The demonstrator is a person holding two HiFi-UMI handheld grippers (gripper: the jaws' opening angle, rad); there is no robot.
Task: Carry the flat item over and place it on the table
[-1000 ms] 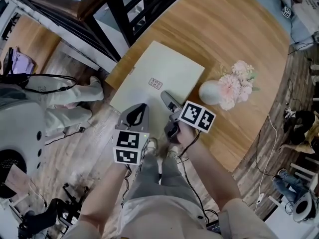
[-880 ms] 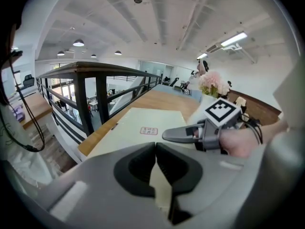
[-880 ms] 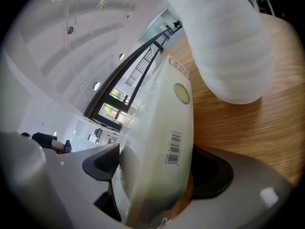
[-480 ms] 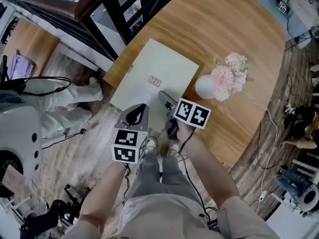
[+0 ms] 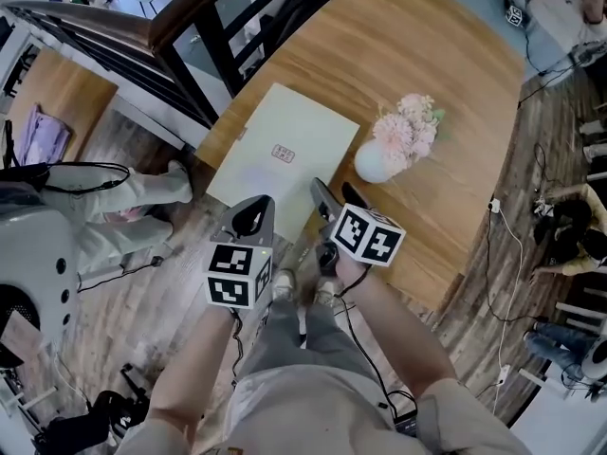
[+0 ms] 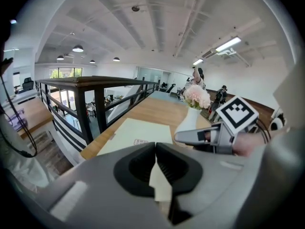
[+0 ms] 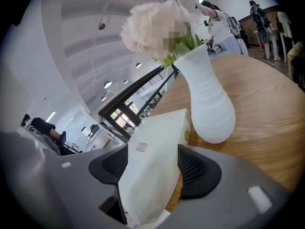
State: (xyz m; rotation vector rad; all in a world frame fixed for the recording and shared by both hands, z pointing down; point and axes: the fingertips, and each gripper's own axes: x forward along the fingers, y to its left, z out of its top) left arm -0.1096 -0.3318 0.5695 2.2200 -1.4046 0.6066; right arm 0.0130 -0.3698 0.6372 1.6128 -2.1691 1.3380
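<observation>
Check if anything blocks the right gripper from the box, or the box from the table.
Nothing visible does. The box already lies on the table, its near end between the right gripper's jaws, which have just been closing. The vase stands beside its right edge, not in the way.

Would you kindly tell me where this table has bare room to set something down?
The round wooden table is bare beyond the flat cream box and the white vase of pink flowers, and right of the vase. Crowded: the near edge, where the left gripper and right gripper hang by the box.
</observation>
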